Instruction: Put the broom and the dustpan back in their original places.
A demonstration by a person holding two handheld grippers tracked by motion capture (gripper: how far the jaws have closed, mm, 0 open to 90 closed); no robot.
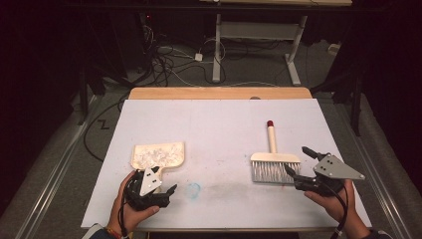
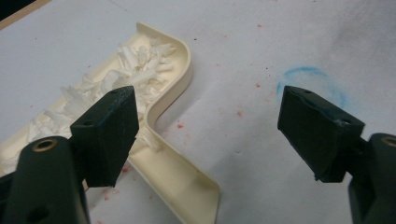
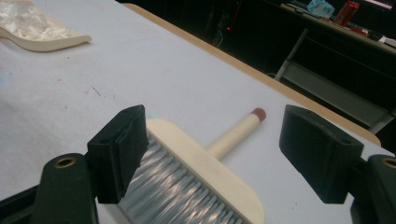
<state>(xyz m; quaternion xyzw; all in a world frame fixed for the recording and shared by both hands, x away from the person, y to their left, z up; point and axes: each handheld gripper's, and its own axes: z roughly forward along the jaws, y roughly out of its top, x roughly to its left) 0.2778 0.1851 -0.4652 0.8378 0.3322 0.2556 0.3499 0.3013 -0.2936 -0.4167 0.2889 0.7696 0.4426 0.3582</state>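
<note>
A white table (image 1: 219,129) seen from above, with a person's two hands at its near edge, each holding a black two-jaw gripper. The left gripper (image 1: 158,191) sits just at the handle end of a cream dustpan (image 1: 158,155) lying flat on the near left of the table; its jaws stand wide apart and grasp nothing. In the left gripper view, one jaw overlaps the dustpan's edge, hiding part of it, and the handle is cut off at the bottom. A heap of white shreds (image 2: 116,81) fills the pan. A faint blue ring mark (image 2: 310,79) and small red specks show on the tabletop beside it.

The right gripper (image 1: 302,167) hovers at the right side of a hand brush (image 1: 273,162) on the near right, jaws spread and empty. The brush lies flat, its cream handle with a red tip (image 3: 258,112) pointing to the far edge. In the right gripper view its grey bristles (image 3: 177,196) are blurred and cut off below.
</note>
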